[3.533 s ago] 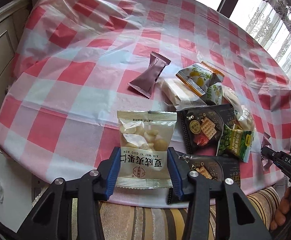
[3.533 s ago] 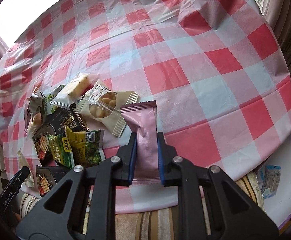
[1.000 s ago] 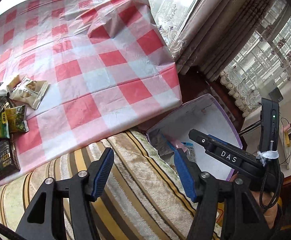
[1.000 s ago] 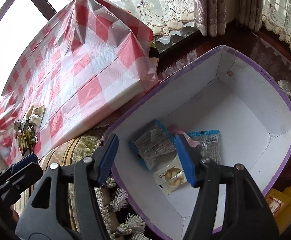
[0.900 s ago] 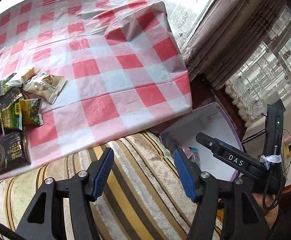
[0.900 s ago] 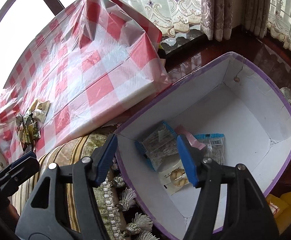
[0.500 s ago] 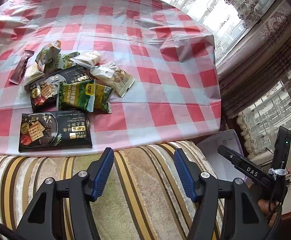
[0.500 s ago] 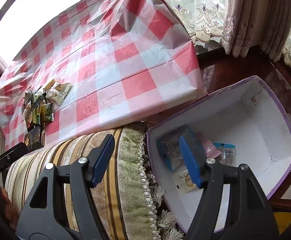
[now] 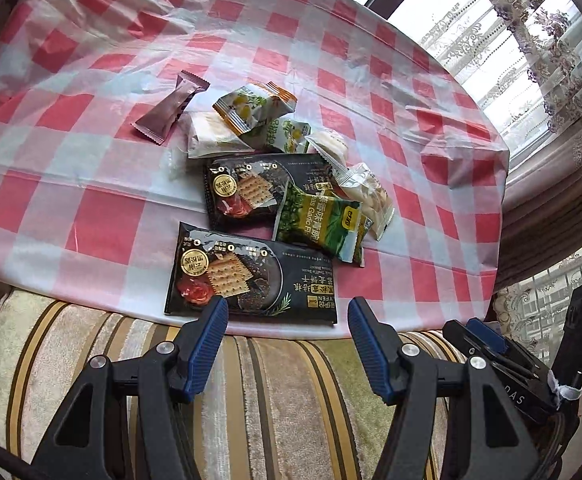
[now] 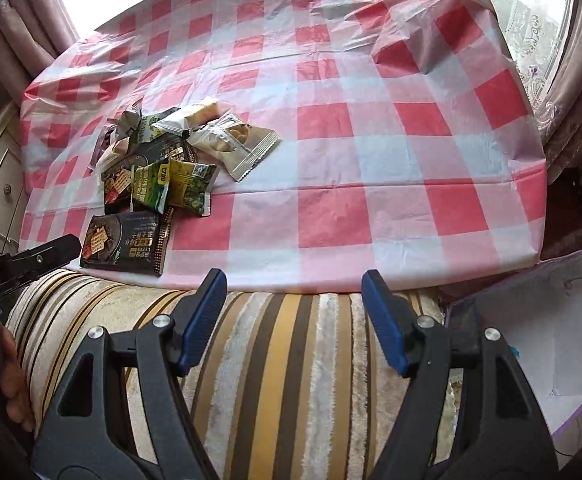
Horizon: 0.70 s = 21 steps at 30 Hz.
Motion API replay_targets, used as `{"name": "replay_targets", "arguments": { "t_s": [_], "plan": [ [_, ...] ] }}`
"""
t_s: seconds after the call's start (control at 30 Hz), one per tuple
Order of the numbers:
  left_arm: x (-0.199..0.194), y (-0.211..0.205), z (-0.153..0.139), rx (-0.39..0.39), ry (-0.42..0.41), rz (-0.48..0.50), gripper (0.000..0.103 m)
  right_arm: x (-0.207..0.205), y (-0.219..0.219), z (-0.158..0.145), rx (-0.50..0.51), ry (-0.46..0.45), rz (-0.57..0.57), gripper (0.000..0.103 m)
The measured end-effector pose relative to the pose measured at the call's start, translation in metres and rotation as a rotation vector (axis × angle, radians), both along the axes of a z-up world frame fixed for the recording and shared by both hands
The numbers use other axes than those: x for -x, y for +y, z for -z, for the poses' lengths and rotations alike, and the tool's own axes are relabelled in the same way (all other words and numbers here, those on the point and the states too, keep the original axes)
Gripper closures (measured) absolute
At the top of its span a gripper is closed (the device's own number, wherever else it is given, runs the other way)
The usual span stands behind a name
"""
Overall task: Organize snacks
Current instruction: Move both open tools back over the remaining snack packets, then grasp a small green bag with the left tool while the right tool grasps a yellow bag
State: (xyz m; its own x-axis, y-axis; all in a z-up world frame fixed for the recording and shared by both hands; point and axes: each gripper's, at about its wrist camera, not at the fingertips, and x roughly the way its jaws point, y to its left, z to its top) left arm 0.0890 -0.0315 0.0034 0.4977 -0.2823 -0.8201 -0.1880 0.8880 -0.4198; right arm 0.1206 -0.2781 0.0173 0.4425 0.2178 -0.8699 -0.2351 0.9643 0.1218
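Left wrist view: left gripper (image 9: 283, 320) wide, nothing between the blue pads, hanging over a striped cushion (image 9: 275, 400) at the near edge of the red-checked tablecloth (image 9: 91, 216). Just beyond the pads, a black cracker packet (image 9: 251, 276) flat at the cloth's near edge; a second black cracker packet (image 9: 259, 192) farther off, with a green pea packet (image 9: 319, 224) lapped over its right end. Farther still, a loose heap of small pale and yellow sachets (image 9: 251, 116), plus a mauve bar wrapper (image 9: 171, 108) at the far left (apart from the heap). Right gripper's black body (image 9: 503, 364) low at the right. Right wrist view: right gripper (image 10: 293, 312) also wide, its jaws just opened further, nothing between them, over the same cushion. Snack pile (image 10: 163, 168) far left on the cloth; purple-rimmed white box (image 10: 547, 328) beside the table at the near right, contents mostly out of sight.
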Motion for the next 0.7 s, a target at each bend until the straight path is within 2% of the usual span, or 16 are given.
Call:
{"name": "replay_targets", "arguments": {
  "t_s": [0.13, 0.4, 0.7],
  "plan": [
    [-0.003, 0.016, 0.006, 0.033, 0.003, -0.017, 0.04, -0.015, 0.032, 0.003, 0.033, -0.012, -0.067, 0.03],
    [-0.038, 0.012, 0.01, 0.129, -0.028, 0.098, 0.04, -0.041, 0.084, 0.022, 0.145, -0.002, -0.263, 0.03],
    [-0.082, 0.003, 0.032, 0.157, 0.031, 0.213, 0.04, -0.063, 0.106, 0.033, 0.22, -0.072, -0.433, 0.03]
  ]
}}
